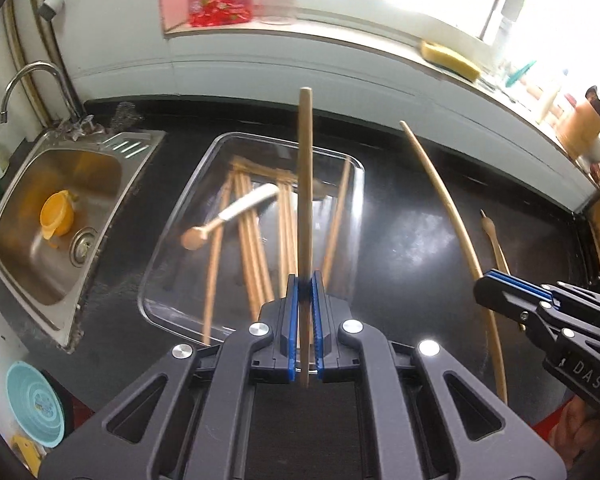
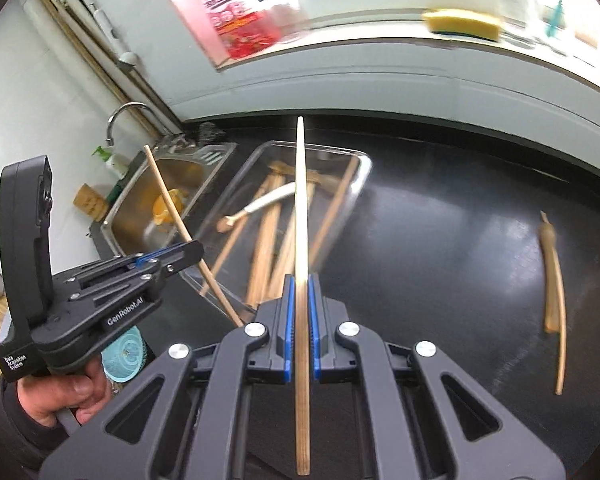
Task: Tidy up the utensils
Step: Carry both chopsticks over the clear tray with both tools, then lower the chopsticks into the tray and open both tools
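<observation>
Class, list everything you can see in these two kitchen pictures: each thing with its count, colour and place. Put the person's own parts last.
Held chopsticks: two, pale wood, one in each gripper
Tray: one, clear, on the counter, holding a jumble of wooden chopsticks and a white-handled utensil
Loose chopsticks: a few, wooden, on the counter right of the tray
Counter: one, black
Sink: one, steel, left of the tray, orange cup inside
Sponge: one, yellow, on the sill
Left gripper: black, blue pads, shut
Right gripper: same, shut
</observation>
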Demonstrator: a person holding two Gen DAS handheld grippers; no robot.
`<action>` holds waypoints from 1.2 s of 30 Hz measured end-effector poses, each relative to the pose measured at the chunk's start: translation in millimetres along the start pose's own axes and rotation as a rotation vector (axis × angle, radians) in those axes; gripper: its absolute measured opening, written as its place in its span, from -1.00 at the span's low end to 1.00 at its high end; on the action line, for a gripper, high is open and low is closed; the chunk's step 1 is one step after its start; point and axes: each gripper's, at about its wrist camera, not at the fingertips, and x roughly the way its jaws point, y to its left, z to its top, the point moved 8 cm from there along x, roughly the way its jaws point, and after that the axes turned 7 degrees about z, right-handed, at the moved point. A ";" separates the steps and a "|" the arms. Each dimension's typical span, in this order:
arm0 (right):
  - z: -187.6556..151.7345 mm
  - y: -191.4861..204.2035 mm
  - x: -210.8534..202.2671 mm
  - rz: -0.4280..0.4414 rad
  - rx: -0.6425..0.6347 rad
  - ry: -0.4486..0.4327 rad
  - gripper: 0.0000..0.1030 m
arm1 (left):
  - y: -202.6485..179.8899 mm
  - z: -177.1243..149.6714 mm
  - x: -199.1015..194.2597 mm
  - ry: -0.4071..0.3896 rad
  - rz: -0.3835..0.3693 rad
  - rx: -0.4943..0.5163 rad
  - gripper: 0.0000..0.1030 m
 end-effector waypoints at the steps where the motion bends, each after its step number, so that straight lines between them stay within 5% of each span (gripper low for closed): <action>1: 3.1 4.2 4.3 0.009 0.001 0.002 -0.85 | 5.8 2.7 1.0 0.000 -0.001 -0.004 -0.88; 22: 50.4 16.4 85.8 0.077 0.059 0.070 -0.85 | 55.7 66.1 86.3 0.093 -0.030 -0.077 -0.88; 36: 58.6 4.0 126.1 0.082 0.123 0.130 -0.85 | 59.7 69.8 116.1 0.128 -0.014 -0.050 -0.88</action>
